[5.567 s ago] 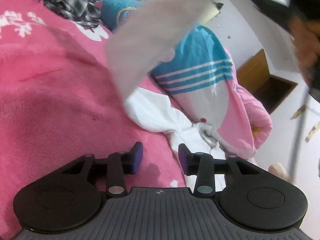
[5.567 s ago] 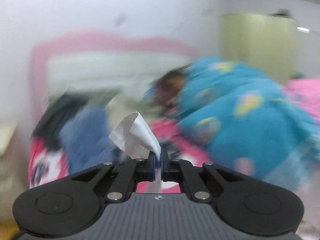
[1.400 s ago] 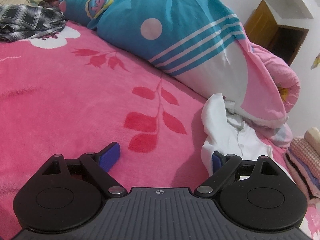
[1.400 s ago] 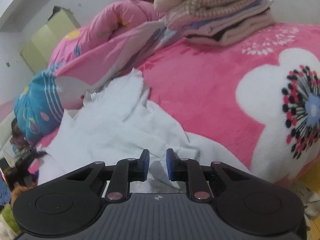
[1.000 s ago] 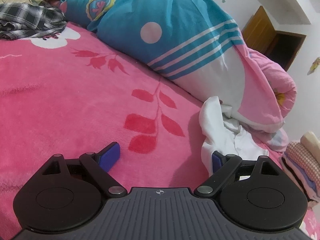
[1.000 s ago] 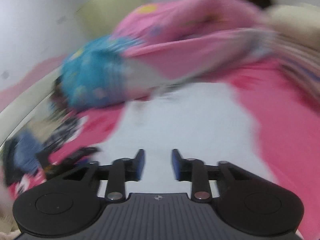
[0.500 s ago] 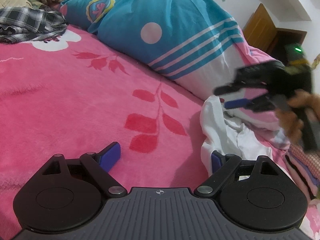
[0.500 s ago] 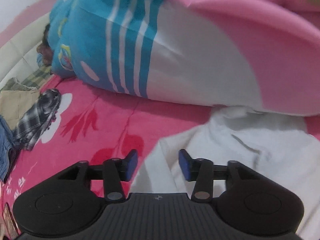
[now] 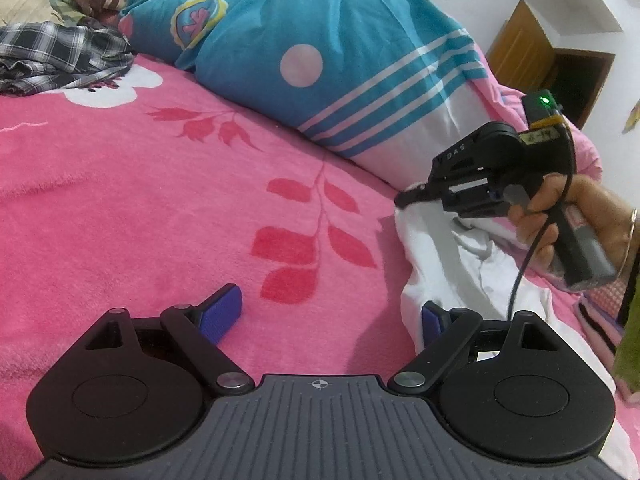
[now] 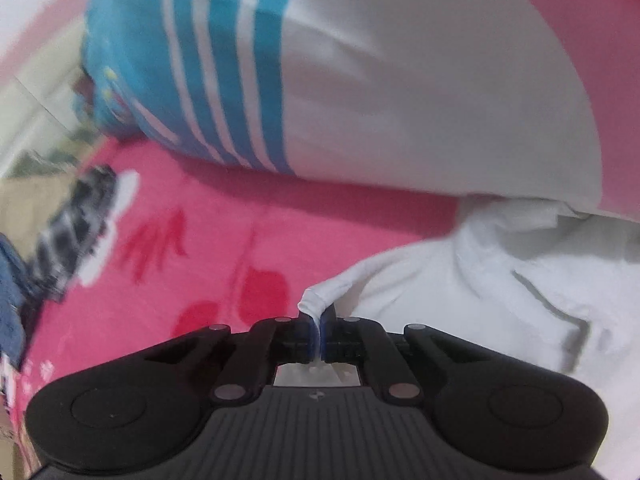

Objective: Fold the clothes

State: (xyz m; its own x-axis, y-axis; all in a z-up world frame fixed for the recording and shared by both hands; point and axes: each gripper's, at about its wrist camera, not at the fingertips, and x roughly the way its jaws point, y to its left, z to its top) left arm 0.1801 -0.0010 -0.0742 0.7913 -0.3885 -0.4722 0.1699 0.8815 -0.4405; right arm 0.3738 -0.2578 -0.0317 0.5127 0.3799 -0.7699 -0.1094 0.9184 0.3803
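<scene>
A crumpled white garment point(image 9: 436, 256) point(image 10: 500, 280) lies on the pink floral blanket point(image 9: 140, 200), against the rolled quilt. My right gripper point(image 10: 319, 320) is shut on the garment's left edge, and a fold of white cloth sticks up between its blue pads. In the left wrist view the same right gripper point(image 9: 404, 199), held by a hand point(image 9: 560, 216), bites the garment's top corner. My left gripper point(image 9: 332, 314) stands wide open low over the blanket. Its right pad point(image 9: 431, 318) sits against the garment's lower edge and its left pad point(image 9: 224, 312) is over bare blanket.
A rolled blue, white and pink quilt point(image 9: 320, 52) point(image 10: 360, 80) lies along the far side of the bed. A checked shirt point(image 9: 60, 56) point(image 10: 76, 216) is heaped at the far left. Folded clothes point(image 9: 600, 312) show at the right edge. A wooden door point(image 9: 524, 52) stands behind.
The right gripper swung in fast from the right, came down onto the white garment's edge and shut on it. The left gripper stayed in place and open.
</scene>
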